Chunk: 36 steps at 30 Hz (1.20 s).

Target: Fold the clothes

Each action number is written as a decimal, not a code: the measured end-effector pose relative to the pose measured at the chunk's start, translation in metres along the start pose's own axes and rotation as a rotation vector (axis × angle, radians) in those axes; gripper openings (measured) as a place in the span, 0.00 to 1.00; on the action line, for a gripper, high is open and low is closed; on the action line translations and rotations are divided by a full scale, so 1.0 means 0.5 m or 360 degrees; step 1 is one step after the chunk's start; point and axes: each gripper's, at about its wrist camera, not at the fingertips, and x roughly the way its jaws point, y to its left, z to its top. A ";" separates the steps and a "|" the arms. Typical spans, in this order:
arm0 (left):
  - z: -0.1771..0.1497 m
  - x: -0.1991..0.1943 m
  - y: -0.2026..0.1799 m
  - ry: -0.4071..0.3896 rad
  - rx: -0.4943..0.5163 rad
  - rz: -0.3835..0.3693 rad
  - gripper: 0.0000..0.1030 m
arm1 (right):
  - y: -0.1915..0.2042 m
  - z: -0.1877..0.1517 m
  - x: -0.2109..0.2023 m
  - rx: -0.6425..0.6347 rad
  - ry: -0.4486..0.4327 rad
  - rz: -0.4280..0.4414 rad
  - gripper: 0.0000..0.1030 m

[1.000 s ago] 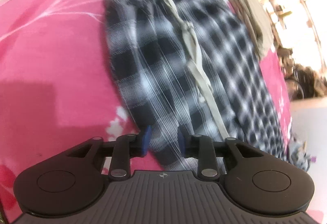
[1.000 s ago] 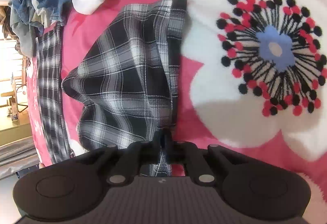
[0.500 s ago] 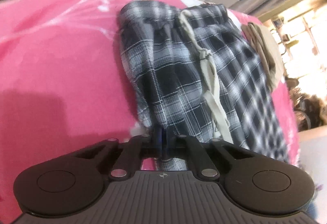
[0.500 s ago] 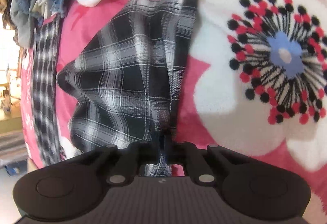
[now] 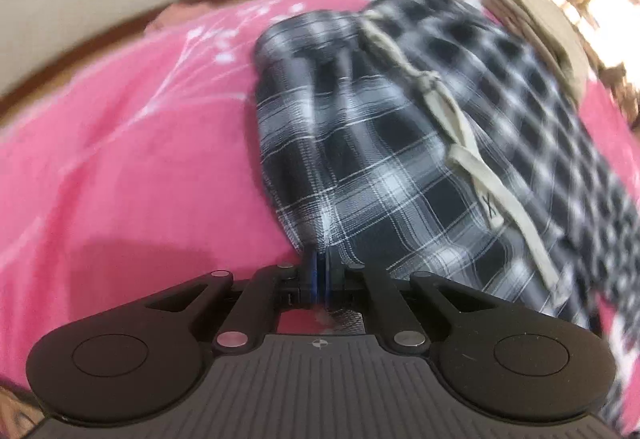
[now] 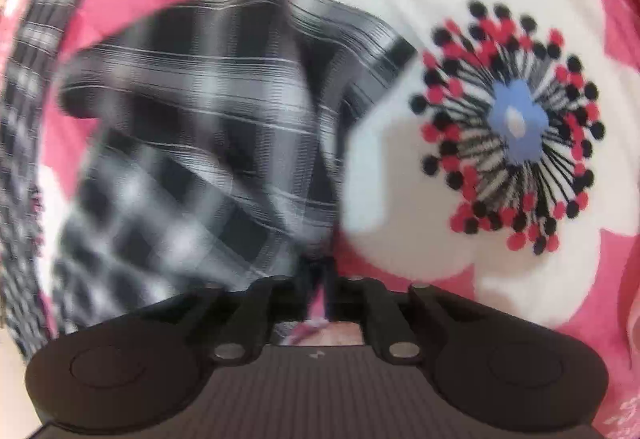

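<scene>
Plaid pants (image 5: 360, 159) are the thing I'm working on, black and white check with a cream drawstring (image 5: 472, 167) trailing down the front. They're lying on a pink blanket (image 5: 120, 159), and I've got a pinch of them at both ends.

On my left wrist view, the left gripper (image 5: 321, 271) comes in low and nearly flat to the blanket, pointing along the fabric toward the waistband end. Its blue-padded fingers (image 5: 314, 271) are clamped tight on the near edge of the pants, cloth squeezed right between them. Past the pants on the far right sits a tan folded garment (image 5: 552, 35), touching or just beside the plaid, hard to say which with the blur.

Right wrist view: the right gripper (image 6: 320, 275) looks down at the blanket, fingers pressed together on a bunched bit of the same plaid, and the fabric billows up from there, lifted and smeared by motion blur. Just to the right of it is the big white flower print (image 6: 520, 127) with the blue middle and red and black dots. A strip of plaid runs along the left edge of that view too.
</scene>
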 end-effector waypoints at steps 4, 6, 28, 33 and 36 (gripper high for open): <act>-0.005 -0.014 -0.025 -0.0012 0.0269 0.0110 0.12 | -0.030 -0.006 -0.027 -0.0042 -0.0037 -0.0048 0.47; -0.001 -0.032 -0.036 -0.0032 0.0348 0.0148 0.18 | -0.060 -0.005 -0.060 -0.0008 -0.0104 0.0013 0.48; -0.284 -0.063 -0.493 0.0310 0.1548 -0.0295 0.42 | 0.087 0.083 -0.129 -0.0813 -0.0698 0.0223 0.01; -0.306 -0.036 -0.489 0.0383 0.1516 -0.0213 0.41 | 0.211 -0.160 -0.164 -0.1835 -0.0839 0.0344 0.04; -0.311 -0.031 -0.488 0.0402 0.1515 -0.0180 0.41 | 0.242 -0.287 -0.106 -0.2409 -0.0656 0.0250 0.38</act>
